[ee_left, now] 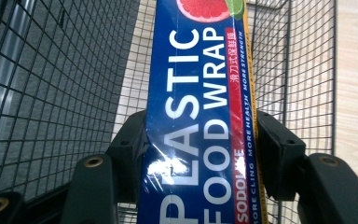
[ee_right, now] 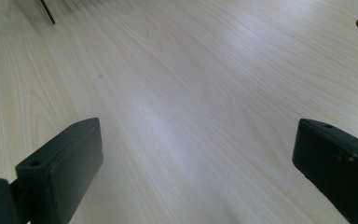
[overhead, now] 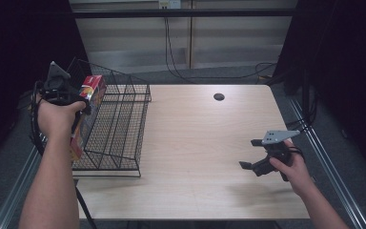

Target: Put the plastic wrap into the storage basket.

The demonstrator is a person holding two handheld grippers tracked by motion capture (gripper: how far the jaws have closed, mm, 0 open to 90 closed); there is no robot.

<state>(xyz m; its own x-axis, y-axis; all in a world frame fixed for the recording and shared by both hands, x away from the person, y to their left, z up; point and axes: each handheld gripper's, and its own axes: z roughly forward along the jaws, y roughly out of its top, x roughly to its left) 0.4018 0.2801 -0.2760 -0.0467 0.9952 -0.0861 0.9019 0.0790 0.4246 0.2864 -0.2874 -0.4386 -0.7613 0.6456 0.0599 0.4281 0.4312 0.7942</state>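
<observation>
While left gripper (ee_left: 200,154) clamped plastic food wrap box (ee_left: 200,102) inside wire basket (overhead: 119,124), right gripper (overhead: 252,155) rested wide, nothing between jaws, on table (overhead: 195,143).

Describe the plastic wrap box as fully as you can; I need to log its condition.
The plastic food wrap box is a long, narrow carton, dark blue with large white lettering, a red strip with small print, a yellow edge and a citrus picture at one end. Its surface looks glossy, and no damage shows. The left gripper clamps it across its narrow width, pads pressing both sides. In the high view it stands steeply on end, its lower part inside the black wire basket at the table's left.
</observation>
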